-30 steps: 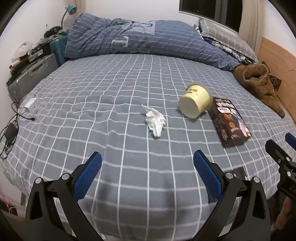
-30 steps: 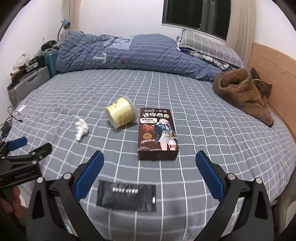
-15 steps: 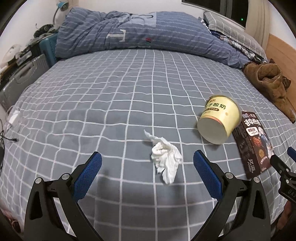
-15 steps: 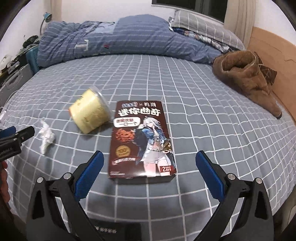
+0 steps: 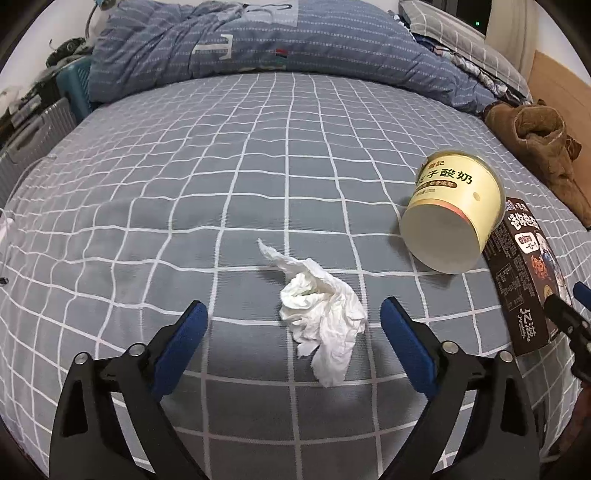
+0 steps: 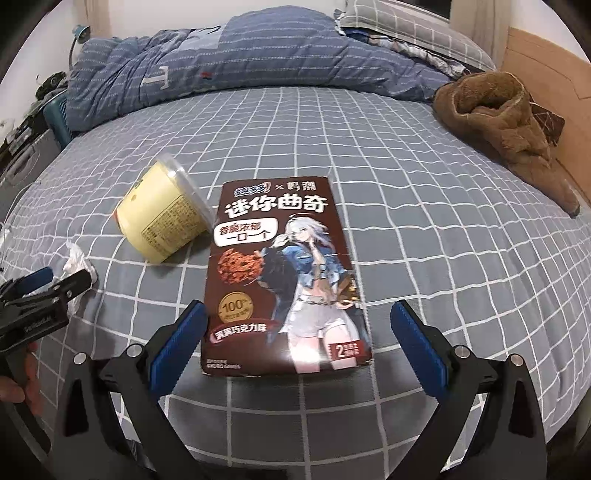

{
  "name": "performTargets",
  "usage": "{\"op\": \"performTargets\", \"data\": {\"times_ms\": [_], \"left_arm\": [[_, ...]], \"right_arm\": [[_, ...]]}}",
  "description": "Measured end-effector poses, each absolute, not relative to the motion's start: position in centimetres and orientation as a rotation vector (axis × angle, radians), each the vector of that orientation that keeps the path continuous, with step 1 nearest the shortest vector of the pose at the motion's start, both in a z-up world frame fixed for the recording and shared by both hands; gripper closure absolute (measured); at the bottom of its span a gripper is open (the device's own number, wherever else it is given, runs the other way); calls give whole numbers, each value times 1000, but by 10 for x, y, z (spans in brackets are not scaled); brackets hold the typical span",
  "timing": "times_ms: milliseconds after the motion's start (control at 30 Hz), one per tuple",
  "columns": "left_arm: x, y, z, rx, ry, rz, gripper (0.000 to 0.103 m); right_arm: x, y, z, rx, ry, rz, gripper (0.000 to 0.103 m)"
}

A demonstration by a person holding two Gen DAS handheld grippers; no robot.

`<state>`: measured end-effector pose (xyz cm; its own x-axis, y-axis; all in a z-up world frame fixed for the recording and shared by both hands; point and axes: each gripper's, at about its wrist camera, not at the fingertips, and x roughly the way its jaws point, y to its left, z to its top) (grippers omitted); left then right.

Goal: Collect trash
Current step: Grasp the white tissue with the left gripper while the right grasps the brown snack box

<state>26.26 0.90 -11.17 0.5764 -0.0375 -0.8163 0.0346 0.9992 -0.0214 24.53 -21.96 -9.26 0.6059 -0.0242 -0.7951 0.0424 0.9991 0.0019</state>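
A crumpled white tissue [image 5: 325, 321] lies on the grey checked bed sheet [image 5: 221, 177], between the blue pads of my left gripper [image 5: 294, 312]. Its jaws are closing, and the pads stand clear of the tissue on both sides. A yellow yogurt cup [image 5: 454, 214] lies on its side to the right, against a brown cookie box [image 5: 524, 280]. In the right wrist view the cookie box [image 6: 284, 266] lies flat, its near end between the fingers of my open right gripper [image 6: 298, 314], untouched. The cup [image 6: 162, 218], the tissue [image 6: 75, 258] and the left gripper [image 6: 64, 278] show at the left.
A rumpled blue duvet [image 6: 221, 70] and pillows [image 6: 406, 33] fill the far end of the bed. A brown fleece garment [image 6: 506, 125] lies at the right by the wooden headboard [image 6: 546, 62]. Suitcases [image 5: 40, 122] and clutter stand beyond the bed's left edge.
Both grippers have come forward and down over the bed. The tissue now sits between the left fingers and the cookie box between the right ones. The left fingers stand slightly closer together.
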Motion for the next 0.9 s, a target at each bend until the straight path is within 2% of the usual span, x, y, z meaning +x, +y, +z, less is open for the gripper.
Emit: {"op": "performTargets", "data": {"times_ms": [100, 167, 300, 367, 467, 833, 900], "left_arm": [[264, 3, -114, 0, 965, -57, 22], [266, 1, -117, 3, 973, -64, 33], [267, -4, -123, 11, 994, -76, 46], [268, -4, -123, 9, 992, -74, 57], [269, -2, -123, 11, 995, -72, 66], [268, -1, -122, 18, 997, -70, 74], [267, -1, -121, 14, 997, -70, 74]], "right_arm": [[245, -217, -95, 9, 921, -35, 8], [245, -218, -94, 6, 923, -40, 8], [244, -215, -94, 1, 932, -25, 8], [245, -213, -95, 1, 942, -25, 8], [244, -211, -94, 7, 947, -32, 8], [249, -208, -105, -5, 982, -38, 8], [249, -207, -107, -2, 987, -35, 14]]}}
